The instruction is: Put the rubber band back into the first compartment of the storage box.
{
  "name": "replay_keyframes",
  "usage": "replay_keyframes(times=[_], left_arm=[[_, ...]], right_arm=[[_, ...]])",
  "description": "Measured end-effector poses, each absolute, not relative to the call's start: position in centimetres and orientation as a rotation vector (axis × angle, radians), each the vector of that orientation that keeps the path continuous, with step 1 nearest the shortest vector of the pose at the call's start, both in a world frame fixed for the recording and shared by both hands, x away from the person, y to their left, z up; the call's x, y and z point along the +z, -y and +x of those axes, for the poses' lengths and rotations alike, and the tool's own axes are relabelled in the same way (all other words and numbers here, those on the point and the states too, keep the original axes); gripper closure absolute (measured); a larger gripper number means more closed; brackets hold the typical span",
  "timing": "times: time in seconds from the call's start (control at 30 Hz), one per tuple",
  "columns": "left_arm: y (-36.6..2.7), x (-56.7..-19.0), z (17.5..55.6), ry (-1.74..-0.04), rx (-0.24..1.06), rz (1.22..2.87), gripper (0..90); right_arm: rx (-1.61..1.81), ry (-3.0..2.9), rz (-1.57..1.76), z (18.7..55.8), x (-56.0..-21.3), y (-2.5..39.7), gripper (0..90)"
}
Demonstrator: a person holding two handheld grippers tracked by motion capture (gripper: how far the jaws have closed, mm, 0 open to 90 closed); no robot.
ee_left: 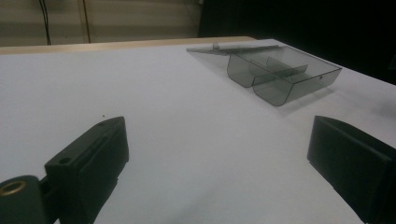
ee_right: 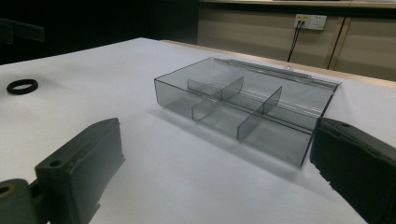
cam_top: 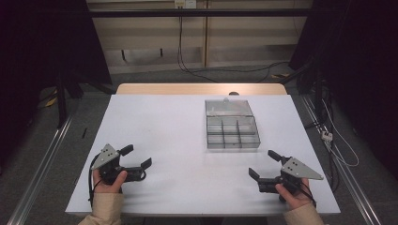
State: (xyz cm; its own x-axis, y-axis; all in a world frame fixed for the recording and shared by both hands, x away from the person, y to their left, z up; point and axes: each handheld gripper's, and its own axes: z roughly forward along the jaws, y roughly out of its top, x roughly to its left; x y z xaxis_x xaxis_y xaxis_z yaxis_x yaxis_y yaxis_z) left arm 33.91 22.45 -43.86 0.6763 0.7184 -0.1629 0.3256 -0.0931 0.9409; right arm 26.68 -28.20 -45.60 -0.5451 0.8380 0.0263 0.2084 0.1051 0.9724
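1. The clear box point(cam_top: 232, 131) sits on the white tabletop point(cam_top: 178, 140), right of centre and toward the far half. Its lid is swung open, lying flat behind the tray. The compartments look empty.

2. From the right gripper point(cam_top: 265, 165) the box lies ahead and slightly to the left, near. From the left gripper point(cam_top: 137, 156) it lies ahead and well off to the right, clearly farther. The right gripper is the nearer one.

3. The box's long axis runs left to right across the tabletop. In the right gripper view the tray point(ee_right: 243, 112) presents a corner and its long front wall at an angle, so that gripper faces it obliquely, not square on.

4. Right gripper point(ee_right: 210, 177): jaws wide apart, holding nothing, low over the tabletop, pointing toward the box.

5. Left gripper point(ee_left: 219, 172): jaws also wide apart and empty, low over the tabletop, the box point(ee_left: 275, 74) up and right of its line.

6. Both hands rest near the front edge, forearms coming in from below, grippers angled inward toward each other.

7. A small black ring point(ee_right: 22, 86) lies at the left of the right gripper view, well apart from the box.

8. Judgement: reaching the box likely falls to the right hand, a short move forward and left.
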Motion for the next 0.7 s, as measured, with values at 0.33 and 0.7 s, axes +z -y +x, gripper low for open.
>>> replay_keyframes(times=[0.33,0.7], left_arm=[[-22.86,-43.82,34.13,-0.889,0.399,1.743,6.2],[-23.24,-44.08,34.30,-0.927,0.349,1.904,25.4]], right_arm=[[1.464,-1.830,1.013,26.70,-45.59,28.22,2.6],[1.464,-1.840,1.010,26.78,-45.64,28.15,2.6]])
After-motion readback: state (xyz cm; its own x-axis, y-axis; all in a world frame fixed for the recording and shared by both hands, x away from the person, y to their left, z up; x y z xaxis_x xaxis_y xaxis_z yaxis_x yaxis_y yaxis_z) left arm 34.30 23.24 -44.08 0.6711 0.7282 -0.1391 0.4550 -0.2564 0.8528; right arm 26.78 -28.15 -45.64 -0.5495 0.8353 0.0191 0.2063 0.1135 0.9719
